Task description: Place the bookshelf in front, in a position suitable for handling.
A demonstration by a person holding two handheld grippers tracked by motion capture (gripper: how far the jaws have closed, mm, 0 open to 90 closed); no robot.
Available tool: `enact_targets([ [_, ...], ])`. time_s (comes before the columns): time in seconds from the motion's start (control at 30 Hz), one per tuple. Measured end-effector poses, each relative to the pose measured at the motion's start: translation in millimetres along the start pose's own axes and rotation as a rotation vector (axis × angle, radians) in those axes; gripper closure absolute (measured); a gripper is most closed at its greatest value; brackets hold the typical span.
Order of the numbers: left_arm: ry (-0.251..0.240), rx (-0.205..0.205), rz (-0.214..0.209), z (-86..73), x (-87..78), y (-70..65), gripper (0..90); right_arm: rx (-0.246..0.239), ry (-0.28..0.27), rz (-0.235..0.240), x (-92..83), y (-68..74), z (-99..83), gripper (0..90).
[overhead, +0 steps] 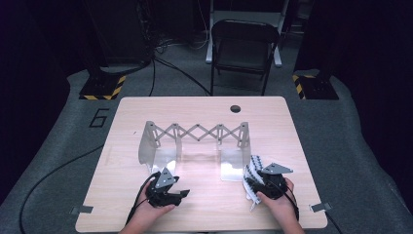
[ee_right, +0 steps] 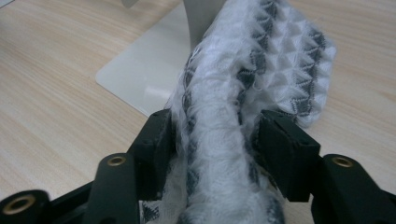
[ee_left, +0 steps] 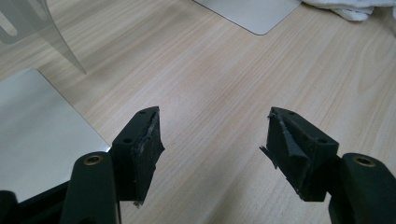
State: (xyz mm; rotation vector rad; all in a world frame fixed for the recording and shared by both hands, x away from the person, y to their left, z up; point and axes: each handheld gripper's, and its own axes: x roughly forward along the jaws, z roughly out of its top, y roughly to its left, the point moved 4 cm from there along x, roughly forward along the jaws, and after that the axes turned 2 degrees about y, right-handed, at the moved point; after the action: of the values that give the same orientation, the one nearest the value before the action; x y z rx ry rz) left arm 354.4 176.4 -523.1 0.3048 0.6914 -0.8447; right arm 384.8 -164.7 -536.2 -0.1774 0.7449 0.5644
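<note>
**Towel lay between the loosened jaws of the right gripper**

Towel (ee_right: 261,60), white with a grey pattern, lay bunched on the table (overhead: 204,107) at the right side, near the front edge. In the right gripper view it ran as a thick fold between the two black jaws and went on toward the flat metal foot of the rack (ee_right: 144,74). I saw the right gripper (ee_right: 217,140) standing around this fold with its jaws parted; the fabric brushed their inner faces, but the pads did not squeeze it, so I read them as released. In the high view the same gripper (overhead: 263,183) sat in my right hand (overhead: 280,202), with the towel (overhead: 251,178) just at its left side, touching the right foot of the rack.

The rack (overhead: 195,134) stood in the middle of the table, a metal frame with a crossed lattice between two upright end plates.

The left gripper (ee_left: 212,140) rested low over bare wood, well apart from the towel. Its jaws were wide apart and nothing was between them. In the high view it (overhead: 182,194) lay just in front of the left foot of the rack, held by my left hand (overhead: 153,209).
</note>
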Motion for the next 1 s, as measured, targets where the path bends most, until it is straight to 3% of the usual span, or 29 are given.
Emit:
enact_targets([
  [0.13,-0.003,-0.002,0.01,-0.1,0.8,-0.4,35.0,0.002,0.019,0.024,3.7,2.8,-1.5,38.8],
  [0.2,0.005,0.004,0.004,-0.2,0.3,0.1,35.0,-0.025,0.026,0.029,7.1,4.4,-1.6,36.0],
  [0.3,0.006,0.005,0.005,-0.2,0.6,0.0,35.0,-0.029,0.035,0.011,9.5,5.4,-1.7,36.9],
  [0.37,0.007,0.005,0.005,-0.2,0.6,-0.1,35.0,-0.04,0.049,0.008,11.1,4.9,-1.6,43.8],
  [0.4,0.007,0.011,0.006,-0.1,0.9,0.4,35.0,-0.032,0.037,0.009,12.0,4.4,-0.3,55.3],
  [0.43,0.007,0.011,0.006,-0.1,0.9,0.4,35.0,-0.032,0.037,0.009,12.0,4.4,-0.3,55.3],
  [0.5,0.007,0.001,0.002,-0.4,1.8,-0.5,35.0,-0.032,0.042,0.036,11.4,2.2,0.9,69.8],
  [0.67,0.002,0.008,0.015,0.0,1.7,0.2,35.0,-0.047,0.04,0.017,10.6,2.6,3.4,76.7],
  [0.7,0.002,0.005,0.012,0.0,1.4,0.4,35.0,-0.103,0.014,-0.003,6.1,6.8,7.8,77.5],
  [0.83,0.001,0.003,0.015,-0.3,1.6,1.2,35.1,-0.164,-0.101,-0.014,-11.0,18.9,21.9,77.7],
  [0.9,0.001,0.002,0.015,-0.2,1.6,1.2,35.0,-0.182,-0.157,-0.013,-22.7,23.1,28.2,77.6],
  [0.93,0.001,0.002,0.015,-0.2,1.6,1.2,35.0,-0.182,-0.157,-0.013,-22.7,23.1,28.2,77.6],
  [0.97,0.002,0.005,0.016,-0.2,1.6,1.1,35.0,-0.17,-0.201,-0.008,-30.7,26.0,30.9,77.5],
  [1.0,0.002,0.005,0.016,-0.2,1.6,1.1,35.0,-0.17,-0.201,-0.008,-30.7,26.0,30.9,77.5],
])
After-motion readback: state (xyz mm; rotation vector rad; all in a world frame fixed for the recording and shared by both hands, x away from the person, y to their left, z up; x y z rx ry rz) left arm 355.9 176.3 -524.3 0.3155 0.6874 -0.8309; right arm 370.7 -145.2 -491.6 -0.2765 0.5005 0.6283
